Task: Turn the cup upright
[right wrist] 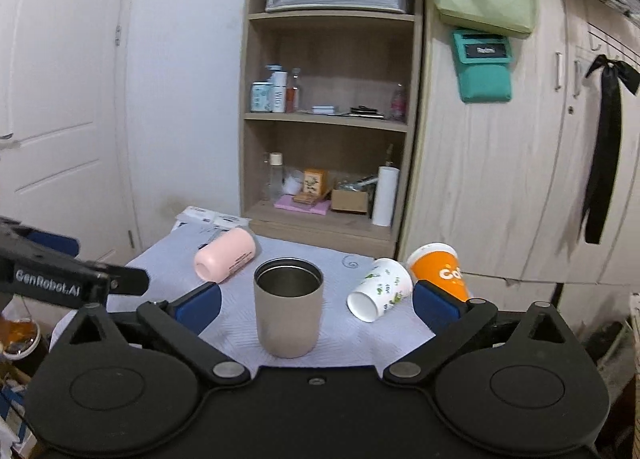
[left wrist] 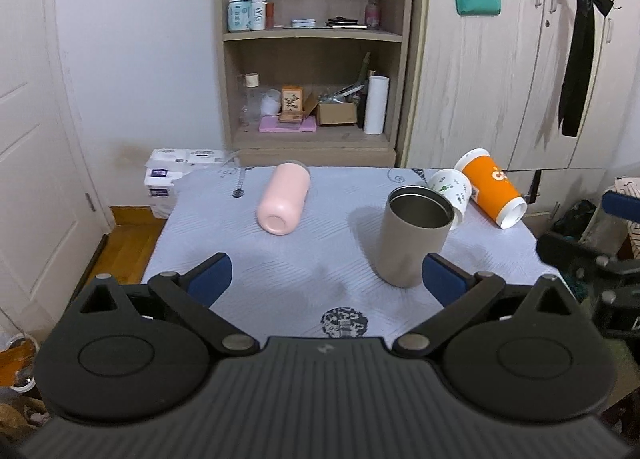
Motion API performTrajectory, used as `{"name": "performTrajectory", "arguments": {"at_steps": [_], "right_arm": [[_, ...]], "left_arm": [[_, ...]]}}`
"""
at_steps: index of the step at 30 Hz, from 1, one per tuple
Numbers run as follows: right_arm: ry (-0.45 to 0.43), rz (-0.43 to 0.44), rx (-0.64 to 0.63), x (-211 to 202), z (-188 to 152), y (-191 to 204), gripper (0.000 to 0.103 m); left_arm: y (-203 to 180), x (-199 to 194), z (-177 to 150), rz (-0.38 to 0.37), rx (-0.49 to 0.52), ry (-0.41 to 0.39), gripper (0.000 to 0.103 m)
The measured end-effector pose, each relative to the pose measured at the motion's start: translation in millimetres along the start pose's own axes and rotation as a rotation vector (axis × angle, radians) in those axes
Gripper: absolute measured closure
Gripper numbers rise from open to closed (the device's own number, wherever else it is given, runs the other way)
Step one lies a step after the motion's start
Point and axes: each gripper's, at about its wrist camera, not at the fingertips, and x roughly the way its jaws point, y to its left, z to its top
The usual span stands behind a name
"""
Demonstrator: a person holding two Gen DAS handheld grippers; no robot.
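Though partly cut off, "Co" on orange cup (right wrist: pixel 440 271)

- A room in a home, likely a bedroom or storage corner.
- An open wooden shelf unit (right wrist: pixel 328 131) holds toiletry bottles (left wrist: pixel 248 5), a paper roll (left wrist: pixel 376 105) and small boxes.
- Pale wood-grain wardrobe doors (left wrist: pixel 480 91) stand beside it, a black ribbon (left wrist: pixel 580 59) hanging from a wire rack.
- A white panelled door (left wrist: pixel 24 139), wooden floor (left wrist: pixel 128 243) and tissue packs (left wrist: pixel 164 179) complete it.
- The counter wears a patterned household cloth (left wrist: pixel 320 259).
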Motion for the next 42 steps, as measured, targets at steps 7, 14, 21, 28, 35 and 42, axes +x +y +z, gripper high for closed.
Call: {"name": "performTrajectory", "arguments": {"at_steps": [7, 14, 21, 28, 35, 42], "right_arm": [[0.055, -0.058, 0.027, -5, 1, 7, 0.0], [0.102, -0.098, 0.068, -3, -1, 2, 0.0], [0.107, -0.116, 0.082, -5, -4, -2, 0.0], [0.12, -0.131, 0.06, -1, -5, 1, 0.0], [0.134, -0.134, 0.061, 6, -6, 2, 0.0], [0.134, -0.117, 0.045, 7, -7, 9, 0.0]], "left_arm": [[1, -5, 1, 0.061, 0.011, 0.02, 0.0], [0, -7, -3, 0.065, 0.031, 0.026, 0.0], [-3, -1, -3, 0.078, 0.046, 0.037, 0.0], [-8, 6, -6, 0.08, 0.091, 0.042, 0.0], [-3, 13, -8, 0.075, 0.084, 0.059, 0.0], [3, 20, -10, 0.089, 0.066, 0.074, 0.0]]}}
